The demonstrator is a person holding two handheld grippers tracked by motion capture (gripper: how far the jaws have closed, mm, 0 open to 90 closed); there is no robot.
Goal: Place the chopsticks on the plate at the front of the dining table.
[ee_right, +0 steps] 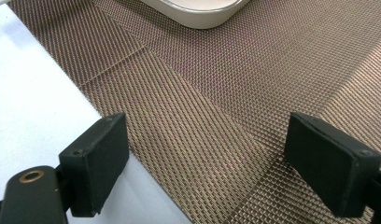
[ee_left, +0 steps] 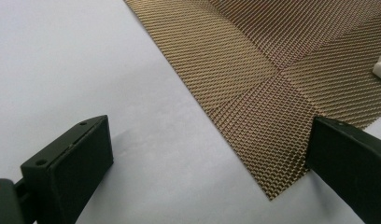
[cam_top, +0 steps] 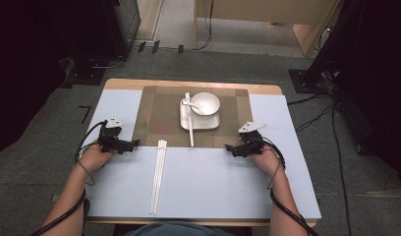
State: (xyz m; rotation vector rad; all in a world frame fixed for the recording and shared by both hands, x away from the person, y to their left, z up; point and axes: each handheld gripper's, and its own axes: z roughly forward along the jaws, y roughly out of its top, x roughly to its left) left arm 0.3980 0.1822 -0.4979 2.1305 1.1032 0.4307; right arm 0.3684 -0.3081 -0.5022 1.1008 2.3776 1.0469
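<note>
On the woven placemat (cam_top: 161,115), a white bowl (cam_top: 205,103) sits on a square tray (cam_top: 208,123), spoon (cam_top: 191,104) inside. Both left tongs (cam_top: 135,143) and right tongs (cam_top: 228,147) stand apart, empty, at the placemat's near corners.

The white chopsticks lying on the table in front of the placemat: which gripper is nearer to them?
Left. The left gripper is close beside the chopsticks, on their left. The right gripper is farther off on their right.

My grippers flank the placemat (cam_top: 154,125) at its near corners. On it sits a tray (cam_top: 212,122) bearing a bowl (cam_top: 205,103); chopsticks (cam_top: 158,177) lie nearer me
</note>
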